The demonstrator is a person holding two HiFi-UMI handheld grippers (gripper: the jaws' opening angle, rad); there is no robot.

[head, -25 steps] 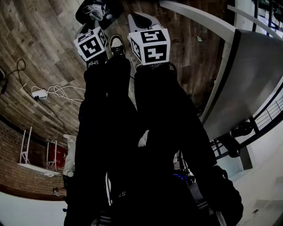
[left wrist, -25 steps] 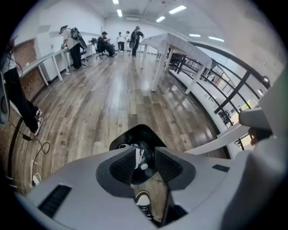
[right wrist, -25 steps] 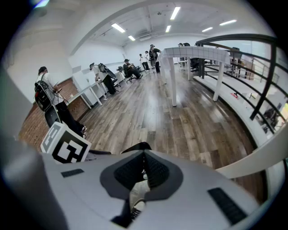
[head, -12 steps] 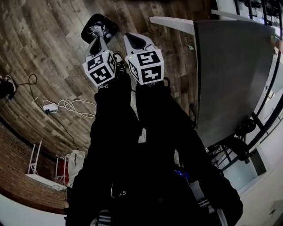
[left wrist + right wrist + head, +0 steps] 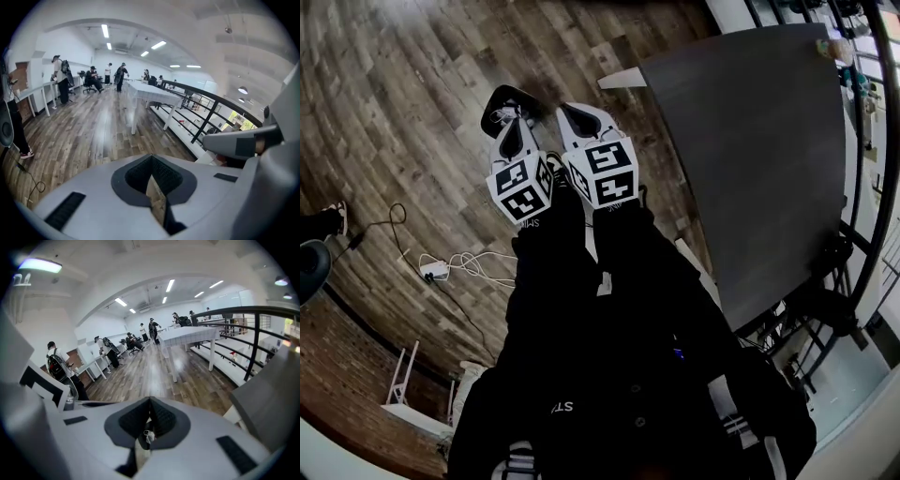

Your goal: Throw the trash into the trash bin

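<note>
Shows the fingers (image 5: 137,174) of the left gripper (image 5: 151,157) clenched tip to tip, with nothing pinched between the pads and only floor planks visible through the slit beneath. Shows the fingers (image 5: 135,420) of the right gripper (image 5: 150,400) likewise clenched at the tips. Leaves unclear whether the small white scrap (image 5: 148,433) in the dark slit below those pads is held or lies farther off.

In the head view, sets both grippers side by side near the centre, topped by the left marker cube (image 5: 522,189) and the right marker cube (image 5: 605,173), with dark sleeves (image 5: 553,272) trailing toward six o'clock.

Places the black trash bin (image 5: 525,97) on the wooden floor (image 5: 403,122) at twelve o'clock of the left gripper, partly overlapped by its fingers. Shows the crumpled white trash (image 5: 501,117) lying inside the bin.

Locates the grey bench (image 5: 750,150) at three o'clock of the right gripper, apart from the bin. Marks a white adapter with looped cable (image 5: 441,269) on the floor at eight o'clock.

In the left gripper view, sets standing people (image 5: 60,77) at ten o'clock in the far room and a black railing (image 5: 208,110) at two o'clock.
</note>
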